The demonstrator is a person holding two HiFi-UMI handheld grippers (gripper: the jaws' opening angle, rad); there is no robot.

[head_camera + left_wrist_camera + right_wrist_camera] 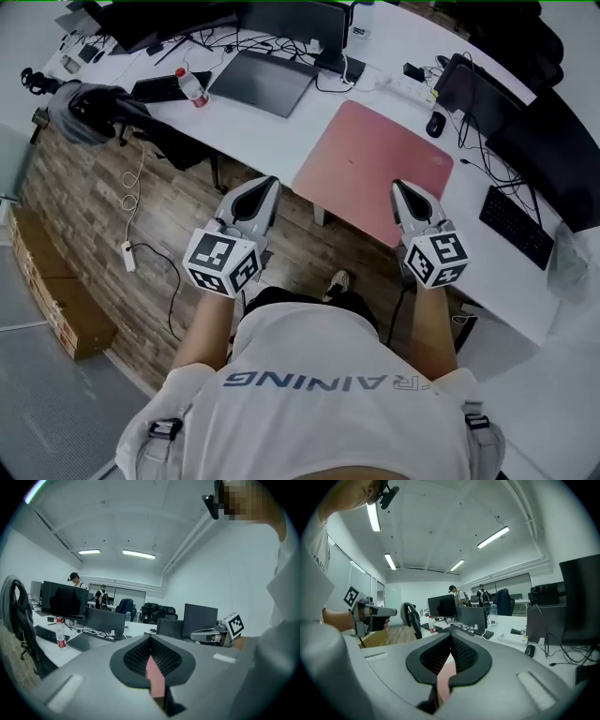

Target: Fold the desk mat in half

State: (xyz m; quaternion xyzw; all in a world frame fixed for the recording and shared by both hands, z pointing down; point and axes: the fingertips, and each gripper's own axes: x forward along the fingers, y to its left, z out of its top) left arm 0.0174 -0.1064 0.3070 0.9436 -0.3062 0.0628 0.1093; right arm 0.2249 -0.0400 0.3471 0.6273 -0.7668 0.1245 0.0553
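desk mat point(370, 155) | lies ahead of left gripper point(269, 185), right gripper point(401, 187) | fingers point(253, 204) seemingly clear

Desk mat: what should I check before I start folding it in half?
1. Desk mat lies flat and unfolded: ok.
2. Nothing lies on it: ok; the mouse sits beyond its far edge.
3. Left gripper open to take the near edge: not ok, shut and holding nothing.
4. Right gripper open to take the near edge: not ok, shut and holding nothing.
5. Grippers placed on the mat's near edge: not ok, neither grips it.
6. Near edge overhangs the desk enough to grip: cannot tell.
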